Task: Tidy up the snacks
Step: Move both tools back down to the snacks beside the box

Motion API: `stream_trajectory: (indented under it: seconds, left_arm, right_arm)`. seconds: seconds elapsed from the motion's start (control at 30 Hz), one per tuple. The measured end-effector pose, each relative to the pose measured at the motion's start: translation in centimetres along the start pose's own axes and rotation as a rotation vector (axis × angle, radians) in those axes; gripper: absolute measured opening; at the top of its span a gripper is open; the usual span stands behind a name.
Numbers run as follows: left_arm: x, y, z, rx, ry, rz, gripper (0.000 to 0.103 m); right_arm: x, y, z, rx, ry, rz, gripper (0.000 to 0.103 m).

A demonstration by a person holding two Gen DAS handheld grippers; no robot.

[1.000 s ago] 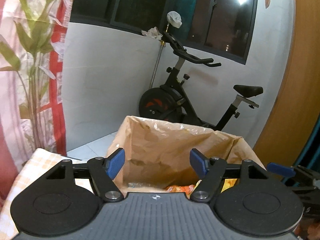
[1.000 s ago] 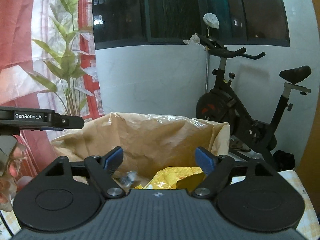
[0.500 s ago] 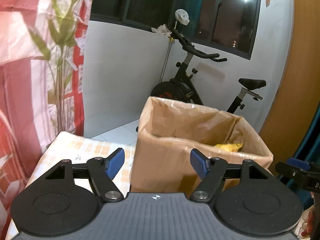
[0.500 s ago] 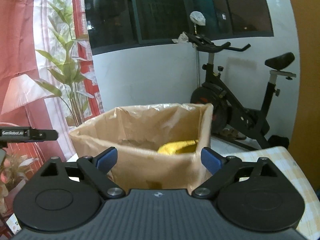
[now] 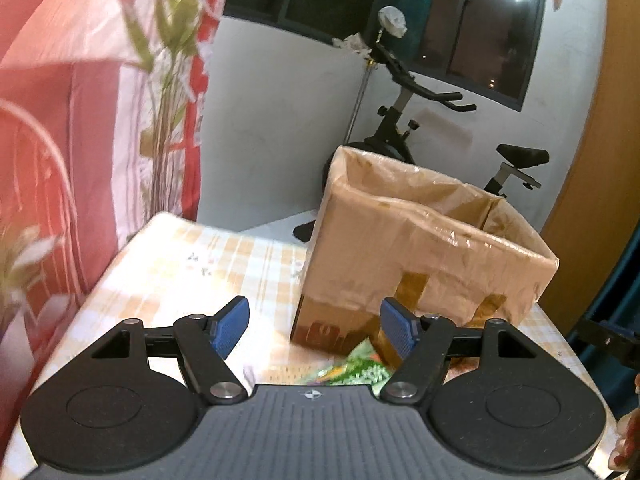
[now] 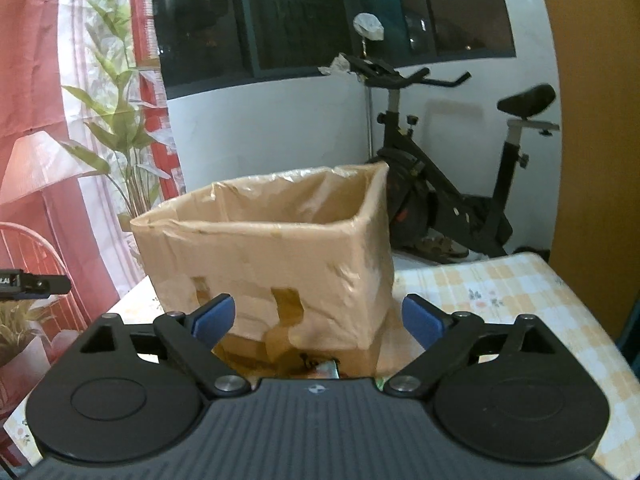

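A tall cardboard box [image 5: 424,252] [image 6: 272,256], wrapped in clear tape and open at the top, stands on the checked tablecloth [image 5: 192,264]. Its contents are hidden from this height. My left gripper [image 5: 314,328] is open and empty, hovering in front of the box's near left corner. A green snack packet [image 5: 352,372] lies on the cloth just below it, partly hidden by the gripper body. My right gripper [image 6: 318,318] is open and empty in front of the box's near wall. A bit of another wrapper [image 6: 320,368] shows at the box's foot.
An exercise bike [image 6: 444,200] [image 5: 404,120] stands on the floor behind the table, by a white wall under dark windows. A red and white curtain with printed leaves [image 5: 80,120] hangs at the left. A wooden panel [image 6: 592,120] rises at the right. Cloth [image 6: 500,292] extends right of the box.
Both grippers have pulled back and lower from over the box opening; the box now shows from outside and the yellow packet inside is out of sight. The right jaws stand wider.
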State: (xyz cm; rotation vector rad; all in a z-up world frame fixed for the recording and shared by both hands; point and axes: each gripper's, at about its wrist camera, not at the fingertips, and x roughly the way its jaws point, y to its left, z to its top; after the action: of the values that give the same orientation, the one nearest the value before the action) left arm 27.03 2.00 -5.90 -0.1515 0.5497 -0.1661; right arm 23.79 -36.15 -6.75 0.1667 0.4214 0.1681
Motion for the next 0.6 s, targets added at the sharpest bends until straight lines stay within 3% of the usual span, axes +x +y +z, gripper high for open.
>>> stream_trajectory:
  seconds: [0.3, 0.6]
  left_arm:
    - [0.5, 0.0, -2.4, 0.003, 0.044, -0.004, 0.074]
    - [3.6, -2.1, -4.4, 0.023, 0.129, -0.021, 0.075]
  right_arm:
    - [-0.6, -1.1, -2.6, 0.003, 0.055, -0.031, 0.093]
    - [0.8, -1.2, -4.2, -0.003, 0.113, -0.026, 0.093]
